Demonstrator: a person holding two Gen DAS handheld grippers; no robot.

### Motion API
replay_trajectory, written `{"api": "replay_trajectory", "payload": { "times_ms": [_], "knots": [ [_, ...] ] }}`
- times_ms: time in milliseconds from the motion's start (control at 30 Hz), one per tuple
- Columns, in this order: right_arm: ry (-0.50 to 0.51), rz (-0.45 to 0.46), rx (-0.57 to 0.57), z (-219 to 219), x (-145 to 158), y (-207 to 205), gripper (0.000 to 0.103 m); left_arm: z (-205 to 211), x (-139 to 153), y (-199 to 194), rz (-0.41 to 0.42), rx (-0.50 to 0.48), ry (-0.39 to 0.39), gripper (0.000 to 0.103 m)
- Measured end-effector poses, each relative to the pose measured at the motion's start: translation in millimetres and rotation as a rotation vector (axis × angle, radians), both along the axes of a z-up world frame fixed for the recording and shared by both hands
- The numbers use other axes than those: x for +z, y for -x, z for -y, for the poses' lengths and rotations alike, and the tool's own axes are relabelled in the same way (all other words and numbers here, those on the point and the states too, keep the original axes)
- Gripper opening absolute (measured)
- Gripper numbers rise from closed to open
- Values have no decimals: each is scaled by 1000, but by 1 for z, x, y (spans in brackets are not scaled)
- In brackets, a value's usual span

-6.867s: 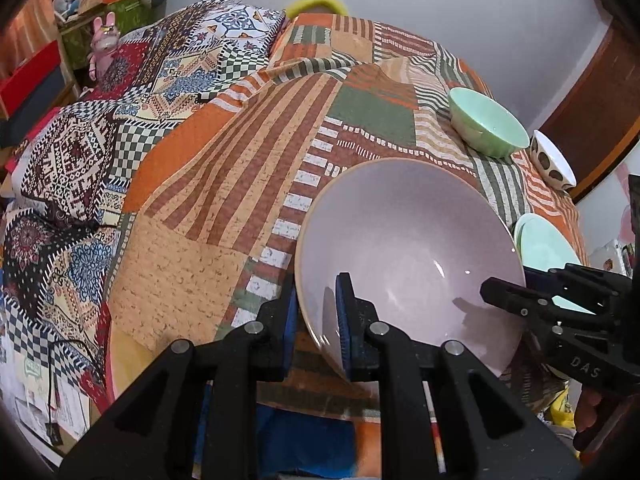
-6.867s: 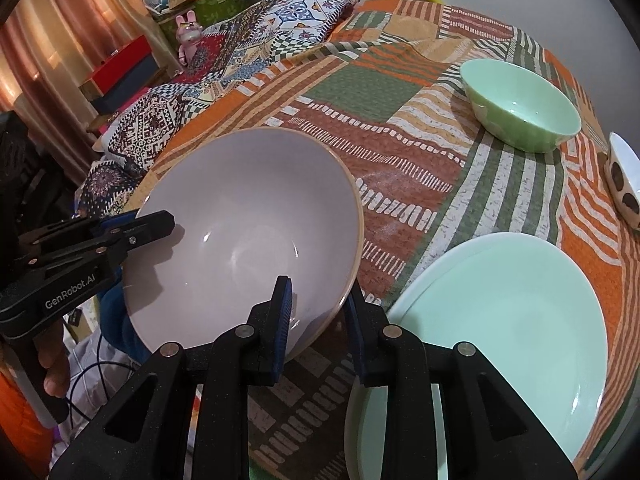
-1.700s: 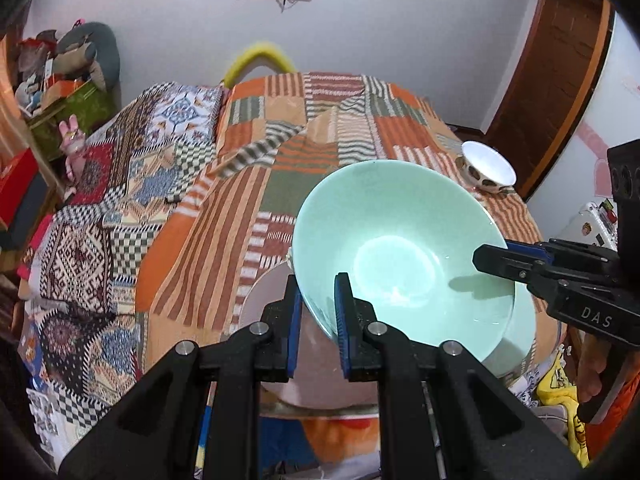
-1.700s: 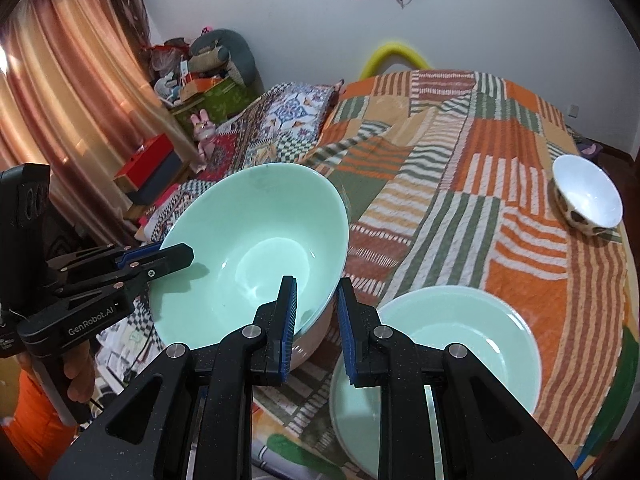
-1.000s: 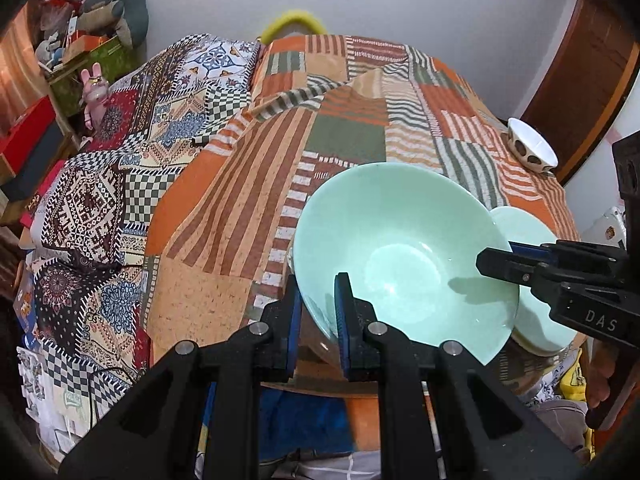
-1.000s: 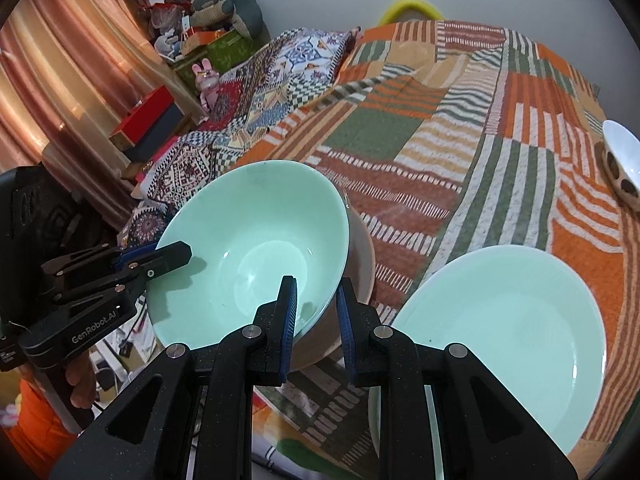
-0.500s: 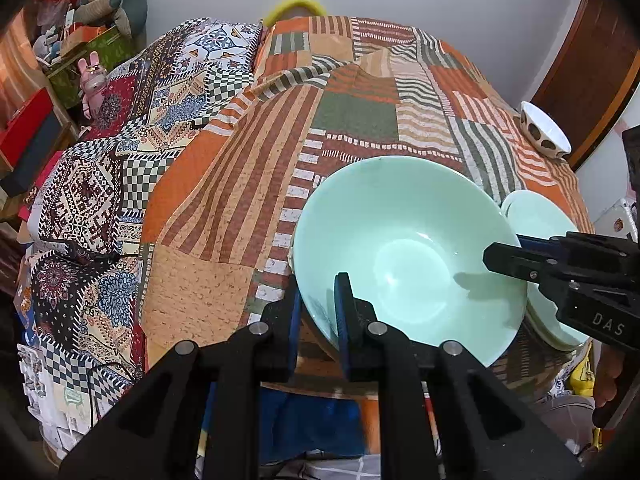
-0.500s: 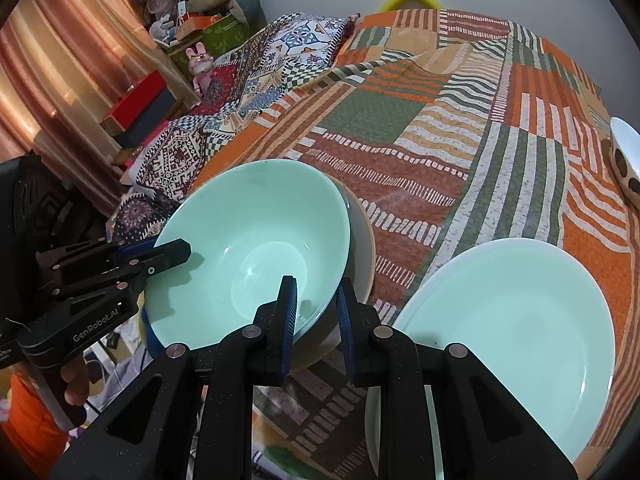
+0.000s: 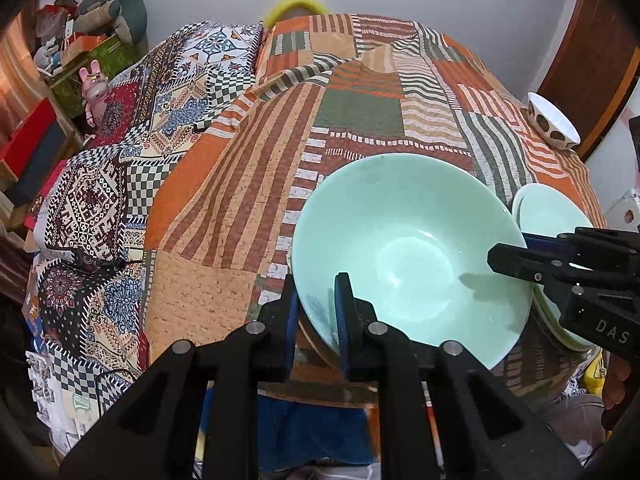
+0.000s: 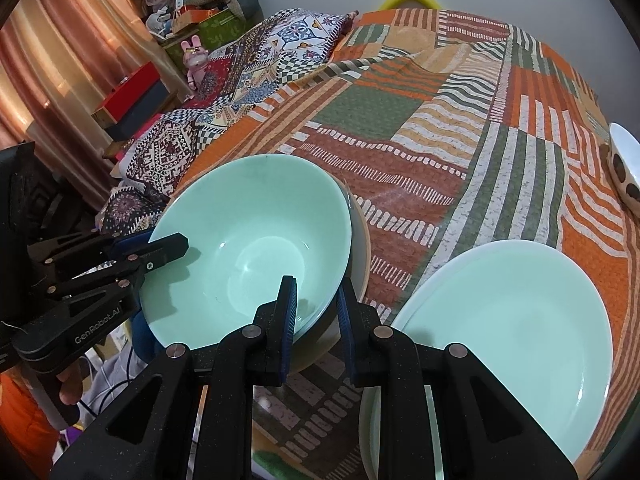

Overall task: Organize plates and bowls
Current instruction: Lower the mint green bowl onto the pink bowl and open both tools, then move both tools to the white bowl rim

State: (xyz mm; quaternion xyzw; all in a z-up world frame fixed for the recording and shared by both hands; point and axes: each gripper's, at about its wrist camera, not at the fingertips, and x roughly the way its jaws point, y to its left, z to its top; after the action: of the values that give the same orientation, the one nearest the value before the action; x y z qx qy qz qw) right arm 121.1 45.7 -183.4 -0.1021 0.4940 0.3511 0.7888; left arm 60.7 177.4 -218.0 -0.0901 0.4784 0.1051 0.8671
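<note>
A mint green bowl (image 9: pixel 412 252) sits nested inside a larger pale pink bowl (image 10: pixel 360 240) near the table's front edge. My left gripper (image 9: pixel 316 300) is shut on the green bowl's near rim. My right gripper (image 10: pixel 316 300) is shut on the opposite rim of the green bowl (image 10: pixel 256 248). Each gripper shows in the other's view: the right one (image 9: pixel 520 258) and the left one (image 10: pixel 160 248). Mint green plates (image 10: pixel 508 320) lie stacked to the right of the bowls, also in the left wrist view (image 9: pixel 548 212).
A small white bowl with brown spots (image 9: pixel 552 124) stands at the far right edge of the table (image 9: pixel 360 120), also in the right wrist view (image 10: pixel 624 168). A patchwork cloth covers the table. A bed with patterned covers (image 9: pixel 120 140) lies to the left.
Both grippers have carried the green bowl down and it now rests inside the pink bowl. Earlier both held the pink bowl, and the green bowl stood at the far right.
</note>
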Motion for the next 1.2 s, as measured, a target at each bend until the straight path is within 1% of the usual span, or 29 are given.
{"api": "replay_trajectory", "payload": {
  "times_ms": [200,333,433,733,833,900,967,1033,1200],
  "knots": [
    [2,-2,10,-2,-3,1,19,-3,-1,-2,-7,15,-1,16],
    [0,1,13,-1,-2,1,19,-3,-3,-4,-18,11,2,23],
    [-1,8,13,-1,0,2,21,0,-2,-4,-13,0,0,25],
    [11,12,20,1,3,3,21,5,0,-6,-10,-4,-3,26],
    [9,17,13,3,5,3,22,6,5,-4,1,-5,-26,26],
    [15,44,7,5,9,5,28,8,10,-3,11,-5,-37,26],
    [0,72,2,8,16,7,40,10,15,-2,21,-7,-34,26],
    [-21,89,-6,15,24,8,42,14,22,-2,35,-11,-37,26],
    [-63,126,-57,36,45,3,42,28,49,0,98,-40,-57,26]
  ]
}}
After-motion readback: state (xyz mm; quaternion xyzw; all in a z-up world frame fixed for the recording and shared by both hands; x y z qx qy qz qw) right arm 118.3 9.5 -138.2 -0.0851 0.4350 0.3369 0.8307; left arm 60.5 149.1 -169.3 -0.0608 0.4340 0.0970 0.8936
